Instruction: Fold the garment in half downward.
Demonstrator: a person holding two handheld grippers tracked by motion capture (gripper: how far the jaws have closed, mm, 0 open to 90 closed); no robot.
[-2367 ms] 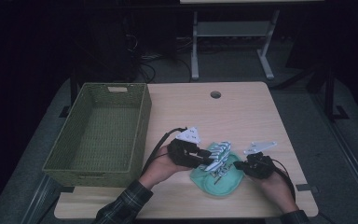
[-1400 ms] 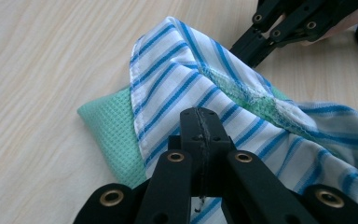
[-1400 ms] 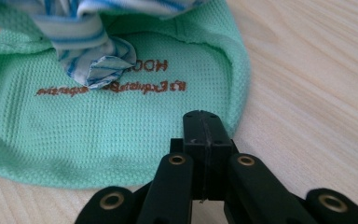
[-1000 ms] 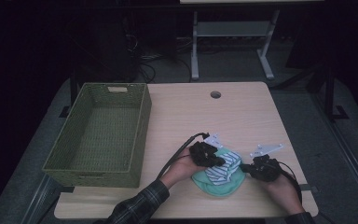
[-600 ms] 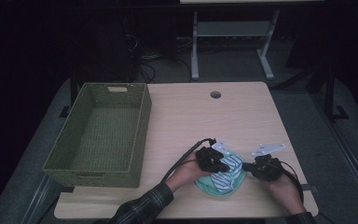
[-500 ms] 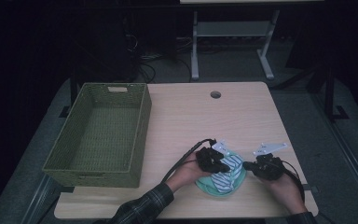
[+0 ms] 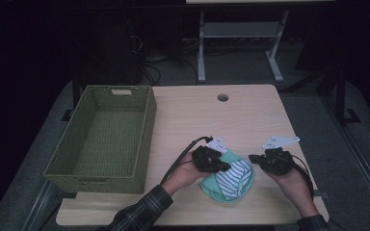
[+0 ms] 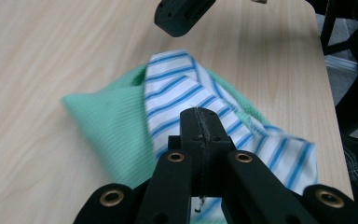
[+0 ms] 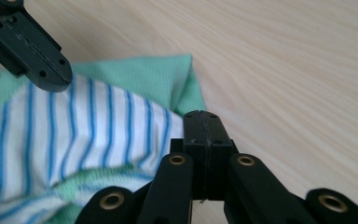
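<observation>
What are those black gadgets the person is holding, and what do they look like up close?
Each is a hand-held gripper: left, right. Both are matte black, with two flat jaws on hinged arms fixed by brass-ringed rivets. A pale three-cornered plate tops each, and a black cable trails back. The left sleeve is dark plaid.

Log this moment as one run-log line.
left gripper: shut, over cloth | right gripper: shut, at cloth edge | green and striped cloth: bunched on table | basket: empty
</observation>
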